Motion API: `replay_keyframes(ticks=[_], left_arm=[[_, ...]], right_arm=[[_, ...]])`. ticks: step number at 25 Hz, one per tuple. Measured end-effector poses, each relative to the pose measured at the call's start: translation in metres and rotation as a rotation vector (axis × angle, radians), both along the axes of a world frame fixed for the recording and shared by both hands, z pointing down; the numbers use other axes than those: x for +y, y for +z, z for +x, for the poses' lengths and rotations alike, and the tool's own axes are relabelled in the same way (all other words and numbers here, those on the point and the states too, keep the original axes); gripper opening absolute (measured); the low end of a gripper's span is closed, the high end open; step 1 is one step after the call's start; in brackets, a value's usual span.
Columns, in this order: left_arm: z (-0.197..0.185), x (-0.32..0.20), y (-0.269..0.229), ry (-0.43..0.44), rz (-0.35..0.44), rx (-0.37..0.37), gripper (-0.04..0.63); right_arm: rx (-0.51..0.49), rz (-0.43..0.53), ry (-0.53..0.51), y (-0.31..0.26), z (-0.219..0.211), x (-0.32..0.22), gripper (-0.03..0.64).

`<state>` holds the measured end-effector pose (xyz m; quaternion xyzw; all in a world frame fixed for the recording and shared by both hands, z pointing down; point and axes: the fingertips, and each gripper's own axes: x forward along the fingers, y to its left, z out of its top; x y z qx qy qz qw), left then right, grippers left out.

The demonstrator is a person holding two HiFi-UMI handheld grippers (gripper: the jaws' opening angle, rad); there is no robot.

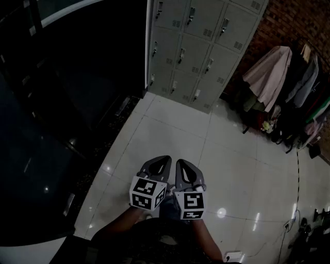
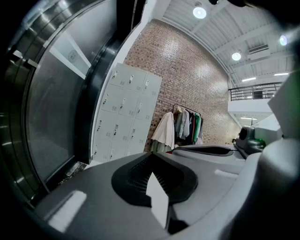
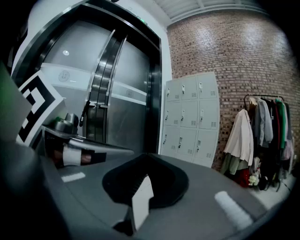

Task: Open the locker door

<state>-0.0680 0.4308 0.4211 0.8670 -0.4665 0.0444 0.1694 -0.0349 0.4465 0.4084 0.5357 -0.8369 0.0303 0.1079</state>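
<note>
We held our left gripper [image 1: 161, 160] and right gripper [image 1: 183, 164] side by side, both claws pressed together, empty. The pale grey metal locker bank [image 1: 198, 46] stood well apart across the white tiled floor [image 1: 216, 149], doors closed.

L gripper [image 2: 157, 161] fills btm half at 6 o'clock, jaws together, nothing btwn them. Grey lockers [image 2: 124, 112] at 9–10 o'clock near ctr, doors shut, against brick wall [image 2: 187, 79]. Clothes rack [image 2: 183, 126] w/ hanging coats at 3. Dark glass door [image 2: 51, 108] at 9. Ceiling lights [image 2: 199, 11] at 1. R gripper [image 2: 206, 150] alongside at 4.
</note>
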Motion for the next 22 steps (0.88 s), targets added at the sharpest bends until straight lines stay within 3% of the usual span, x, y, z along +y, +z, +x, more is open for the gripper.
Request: replay_keyframes(ticks=[22], left_arm=[[0.092, -0.228, -0.032, -0.062, 0.050, -0.132, 0.005]], right_arm=[[-0.137, 0.047, -0.065, -0.033, 0.094, -0.233, 0.000]])
